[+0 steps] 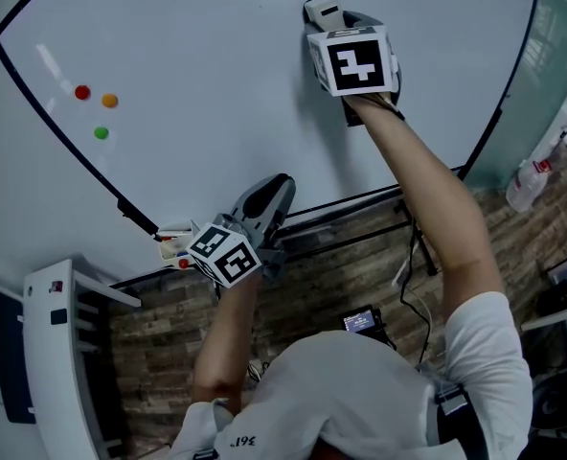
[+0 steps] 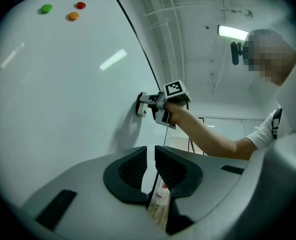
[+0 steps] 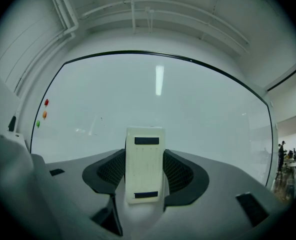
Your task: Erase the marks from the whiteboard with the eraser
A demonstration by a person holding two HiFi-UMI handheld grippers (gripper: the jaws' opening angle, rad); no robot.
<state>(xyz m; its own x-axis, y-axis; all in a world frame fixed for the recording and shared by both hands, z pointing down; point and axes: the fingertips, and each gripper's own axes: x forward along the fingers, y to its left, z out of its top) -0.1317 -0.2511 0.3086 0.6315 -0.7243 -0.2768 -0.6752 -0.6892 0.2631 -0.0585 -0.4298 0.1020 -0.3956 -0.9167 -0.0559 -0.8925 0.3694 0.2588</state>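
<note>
The right gripper (image 3: 144, 156) is clamped on a cream block eraser (image 1: 322, 10), one jaw on each long side. The eraser's back face carries two short dark strips, one near each end, with no lettering that can be made out. From the left gripper view, the eraser's front face sits against the whiteboard (image 1: 216, 84), in its upper middle area, well apart from three round magnets near the left edge: a red magnet (image 1: 82, 92), an orange magnet (image 1: 109, 100) just beside it and a green magnet (image 1: 101, 133) below.

The left gripper (image 2: 151, 166) hangs low by the board's black bottom frame, with its jaws drawn almost together, only a thin slit between them and nothing in it. Each gripper bears a marker cube (image 1: 352, 62) with a black-and-white square pattern.

A clear bottle (image 1: 528, 185) with a red label stands on the floor at the right, its print too small to read. The person's white shirt shows a small dark print near the hem that looks like "361".
</note>
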